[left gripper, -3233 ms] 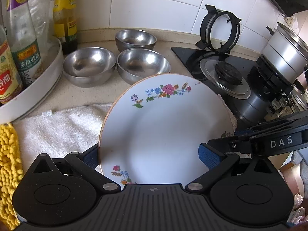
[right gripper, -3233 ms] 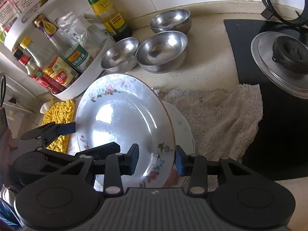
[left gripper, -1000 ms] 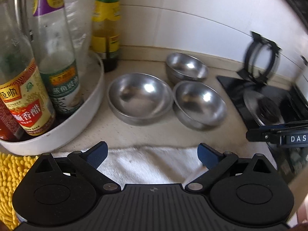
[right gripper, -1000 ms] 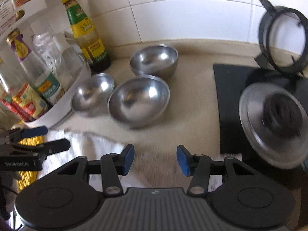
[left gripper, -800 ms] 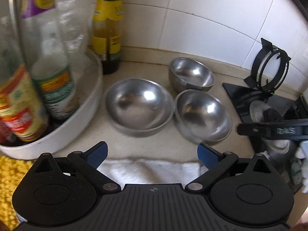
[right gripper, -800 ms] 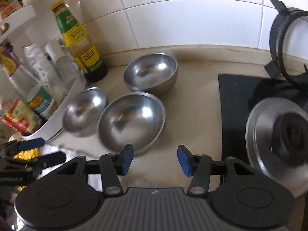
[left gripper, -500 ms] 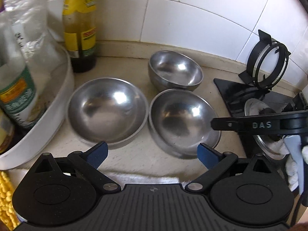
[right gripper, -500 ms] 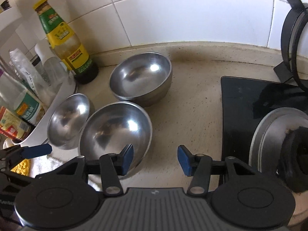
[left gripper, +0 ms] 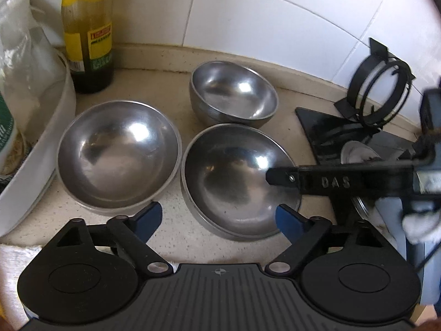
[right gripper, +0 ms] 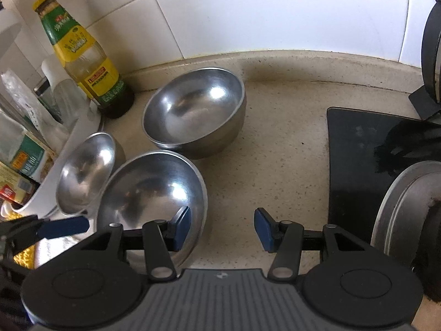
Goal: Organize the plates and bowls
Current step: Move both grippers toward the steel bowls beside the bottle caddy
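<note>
Three steel bowls stand on the beige counter. In the left wrist view a wide bowl (left gripper: 118, 154) is at left, a second wide bowl (left gripper: 237, 179) at right, and a deeper bowl (left gripper: 234, 93) behind. My left gripper (left gripper: 217, 218) is open and empty, its fingers astride the near rim of the right wide bowl. My right gripper (right gripper: 222, 227) is open and empty; its left finger is over that same bowl's (right gripper: 151, 193) right rim. The deeper bowl (right gripper: 193, 113) and the left bowl (right gripper: 85, 173) lie beyond. No plates are in view.
A white round tray (left gripper: 41, 149) with bottles stands at left. A yellow-labelled bottle (left gripper: 88, 33) stands by the tiled wall. A black stove top (right gripper: 366, 171) with a burner and a black ring stand (left gripper: 377, 96) is at right. A white towel (left gripper: 13, 264) lies near left.
Earlier both grippers held a floral plate over the towel. Both have since let go and moved forward to the steel bowls, closing in on the right wide bowl over the last second.
</note>
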Demonstrator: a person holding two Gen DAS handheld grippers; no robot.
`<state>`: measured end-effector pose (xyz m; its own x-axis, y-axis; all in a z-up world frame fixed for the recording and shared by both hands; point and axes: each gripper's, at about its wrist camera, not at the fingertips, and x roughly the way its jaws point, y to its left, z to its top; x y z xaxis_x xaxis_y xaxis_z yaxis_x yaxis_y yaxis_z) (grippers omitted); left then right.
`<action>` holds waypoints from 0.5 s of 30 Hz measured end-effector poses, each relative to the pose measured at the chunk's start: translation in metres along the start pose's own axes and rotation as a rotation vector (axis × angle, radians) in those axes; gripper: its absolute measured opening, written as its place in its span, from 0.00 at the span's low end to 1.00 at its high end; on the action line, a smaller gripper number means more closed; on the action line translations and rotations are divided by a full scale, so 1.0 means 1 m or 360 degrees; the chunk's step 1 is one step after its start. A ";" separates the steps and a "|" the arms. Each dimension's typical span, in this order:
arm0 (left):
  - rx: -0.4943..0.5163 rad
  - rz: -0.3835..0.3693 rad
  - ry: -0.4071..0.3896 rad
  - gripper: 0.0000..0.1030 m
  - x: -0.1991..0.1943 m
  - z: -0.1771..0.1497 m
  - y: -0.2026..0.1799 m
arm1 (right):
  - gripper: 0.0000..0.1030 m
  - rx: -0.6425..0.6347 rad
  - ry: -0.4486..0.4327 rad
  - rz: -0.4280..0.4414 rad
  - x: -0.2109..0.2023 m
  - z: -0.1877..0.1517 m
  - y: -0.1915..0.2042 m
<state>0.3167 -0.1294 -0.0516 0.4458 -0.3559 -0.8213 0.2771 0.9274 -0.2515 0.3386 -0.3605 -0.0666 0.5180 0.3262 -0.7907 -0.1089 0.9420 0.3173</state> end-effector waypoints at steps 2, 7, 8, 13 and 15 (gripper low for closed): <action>-0.0025 0.0006 0.0023 0.80 0.007 0.002 0.003 | 0.71 -0.0014 0.0010 0.0001 0.003 -0.001 0.000; -0.0039 0.0015 0.0054 0.71 0.017 0.004 0.005 | 0.64 -0.0017 0.0056 0.0023 0.011 -0.003 0.003; -0.0037 0.0016 0.0048 0.71 0.017 0.004 0.005 | 0.63 -0.0015 0.0072 0.0035 0.013 -0.004 0.004; -0.0054 0.0003 0.0064 0.46 0.023 0.003 0.011 | 0.57 -0.0030 0.0087 0.0054 0.013 -0.004 0.008; -0.0065 -0.0002 0.0082 0.39 0.026 0.003 0.013 | 0.54 -0.0038 0.0094 0.0077 0.014 -0.005 0.010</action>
<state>0.3347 -0.1267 -0.0749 0.4004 -0.3519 -0.8461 0.2425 0.9311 -0.2725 0.3402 -0.3456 -0.0772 0.4610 0.3748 -0.8043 -0.1533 0.9264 0.3439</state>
